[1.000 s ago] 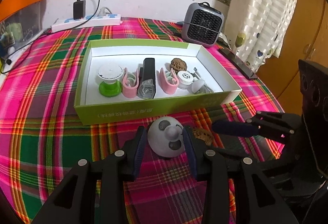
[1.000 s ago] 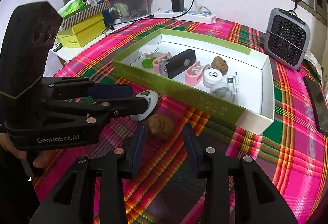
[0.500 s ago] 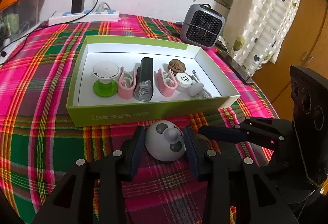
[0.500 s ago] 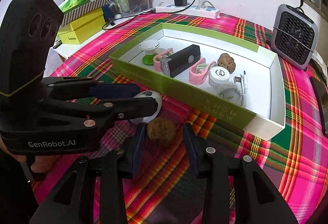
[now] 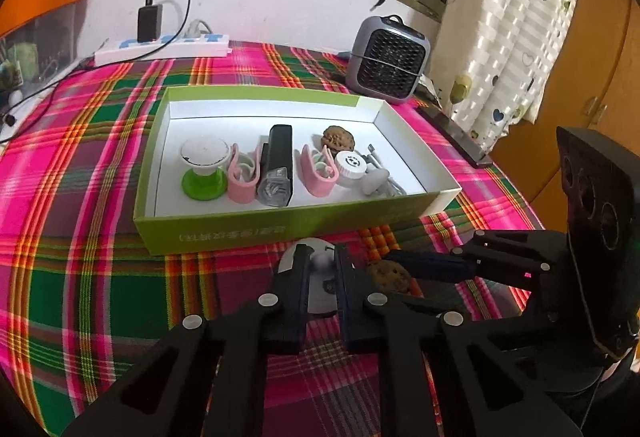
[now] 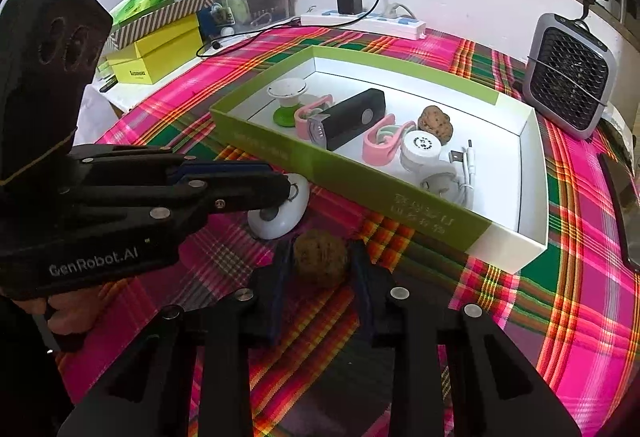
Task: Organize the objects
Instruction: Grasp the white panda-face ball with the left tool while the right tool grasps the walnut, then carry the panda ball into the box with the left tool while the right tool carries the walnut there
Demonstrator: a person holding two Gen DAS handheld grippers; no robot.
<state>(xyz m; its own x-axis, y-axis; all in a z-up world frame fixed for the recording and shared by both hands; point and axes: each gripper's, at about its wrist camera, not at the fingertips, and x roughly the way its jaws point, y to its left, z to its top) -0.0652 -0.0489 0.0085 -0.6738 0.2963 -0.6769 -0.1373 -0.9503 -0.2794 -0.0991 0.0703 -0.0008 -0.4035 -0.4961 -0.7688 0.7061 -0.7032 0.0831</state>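
White panda-faced gadget and brown walnut lie before green box.

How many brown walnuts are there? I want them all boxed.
2. One walnut lies inside the green box; the other walnut sits on the cloth between the closing right gripper jaws.

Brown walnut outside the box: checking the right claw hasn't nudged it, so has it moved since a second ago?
No. The walnut lies on the same plaid patch beside the white panda holder, short of the green box; only the closing right claw differs.

Home room: plaid tablecloth, heart-print curtain, barred window, small heater.
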